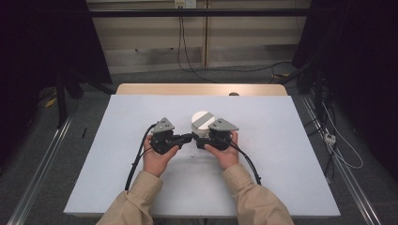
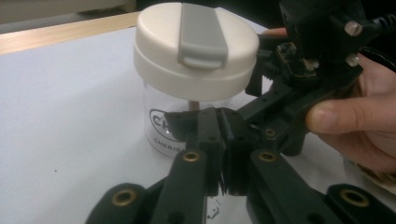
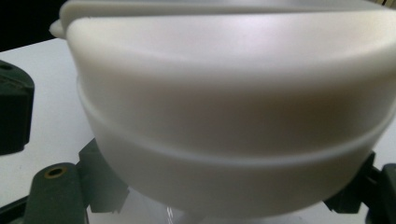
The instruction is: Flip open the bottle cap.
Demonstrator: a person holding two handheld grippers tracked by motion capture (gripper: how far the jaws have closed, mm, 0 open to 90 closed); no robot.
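A clear jar with a cream lid and a grey flap stands upright at the middle of the white tabletop. My right gripper is shut on the jar's clear body just under the lid. In the right gripper view the lid looms close, with a black jaw on either side below it. My left gripper lies just left of the jar. In the left gripper view its jaws are pressed together with nothing between them, right in front of the jar. A hand holds the right gripper.
The white board lies on a wooden table whose far edge shows behind it. Cables trail from both grippers toward the person. Metal rails and loose wires run along the floor at both sides.
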